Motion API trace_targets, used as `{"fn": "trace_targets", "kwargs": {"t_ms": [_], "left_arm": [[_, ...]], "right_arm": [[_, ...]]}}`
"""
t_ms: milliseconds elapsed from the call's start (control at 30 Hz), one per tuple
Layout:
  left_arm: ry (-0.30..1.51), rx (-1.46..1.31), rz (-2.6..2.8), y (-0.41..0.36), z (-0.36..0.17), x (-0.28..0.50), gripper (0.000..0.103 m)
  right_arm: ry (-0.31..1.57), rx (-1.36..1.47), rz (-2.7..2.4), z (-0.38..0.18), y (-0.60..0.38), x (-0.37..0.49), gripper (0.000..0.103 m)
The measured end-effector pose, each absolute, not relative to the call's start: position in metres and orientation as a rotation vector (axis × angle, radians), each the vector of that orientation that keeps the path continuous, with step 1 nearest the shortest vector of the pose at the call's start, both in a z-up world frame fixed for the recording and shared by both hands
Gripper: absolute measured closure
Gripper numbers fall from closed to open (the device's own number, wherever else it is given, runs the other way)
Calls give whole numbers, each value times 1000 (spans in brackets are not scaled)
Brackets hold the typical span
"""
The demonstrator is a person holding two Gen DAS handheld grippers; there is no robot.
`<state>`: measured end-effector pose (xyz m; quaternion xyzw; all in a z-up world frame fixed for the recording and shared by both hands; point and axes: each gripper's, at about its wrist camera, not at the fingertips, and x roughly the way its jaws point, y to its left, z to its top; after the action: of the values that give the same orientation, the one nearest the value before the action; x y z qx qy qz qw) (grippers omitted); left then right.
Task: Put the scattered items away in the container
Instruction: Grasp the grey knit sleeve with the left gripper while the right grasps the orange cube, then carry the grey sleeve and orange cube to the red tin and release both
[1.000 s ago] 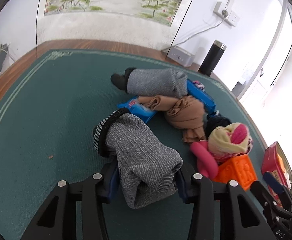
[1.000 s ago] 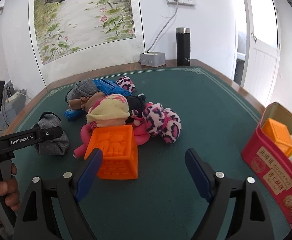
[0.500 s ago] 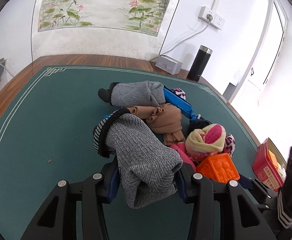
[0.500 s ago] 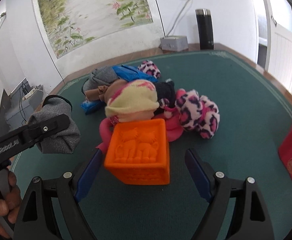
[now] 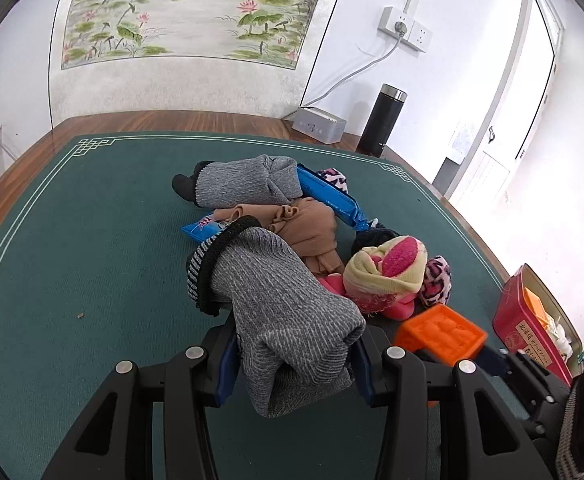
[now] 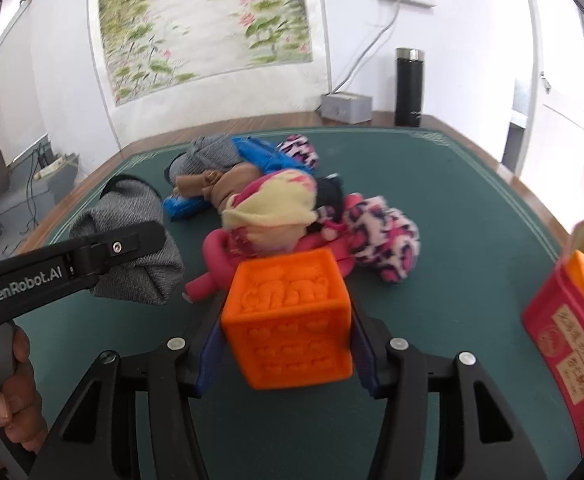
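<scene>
Left wrist view: the left gripper (image 5: 296, 360) has its jaws pinching a rolled grey sock (image 5: 279, 312) at the lower centre of the frame, the striped cuff drooping toward the middle. The rest of the pile sits behind it on the green table (image 5: 91, 240): a second grey sock (image 5: 247, 180), a tan stocking (image 5: 304, 228), a blue packet (image 5: 328, 196), and a yellow-and-pink bundle (image 5: 384, 272). The red tin (image 5: 528, 332), the container, lies at the right edge with its lid open. The step in hand looks like carrying both loads to that tin. The sock is soft and hangs below the jaws, so I would bring it well over the rim before letting go, so that the loose end does not drape outside.

Right wrist view: the right gripper (image 6: 287, 344) has its jaws pressed on the two sides of the orange cube (image 6: 287, 316), at the lower centre. The cube looks rubbery; a firm, level hold should stop it from twisting out. The tin's red wall (image 6: 564, 340) is at the right edge, blurred, with another orange block inside. One load at a time seems wiser, since the opening looks narrow.

Only this view shows the leopard-print sock (image 6: 384, 240) in full, the pink piece beneath the bundle, and the person's hand (image 6: 7, 400) on the left tool. Only the left view looks down into the tin, which seems partly filled.
</scene>
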<state>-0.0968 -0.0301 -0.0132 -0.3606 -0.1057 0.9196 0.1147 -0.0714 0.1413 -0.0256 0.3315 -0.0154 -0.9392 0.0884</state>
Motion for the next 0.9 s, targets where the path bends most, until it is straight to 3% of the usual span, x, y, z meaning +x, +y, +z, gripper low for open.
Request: {"fn": "trace_targets", "kwargs": {"t_ms": [567,900], "left_arm": [[-254,-1021,2665,-10,-7,-88,55],[-213,-998,2624,12,-1,-79,55]], "right_arm": [[-373,718,-3224,24,240,-28,46],[-422,637,-3570,30,304,18,46]]}}
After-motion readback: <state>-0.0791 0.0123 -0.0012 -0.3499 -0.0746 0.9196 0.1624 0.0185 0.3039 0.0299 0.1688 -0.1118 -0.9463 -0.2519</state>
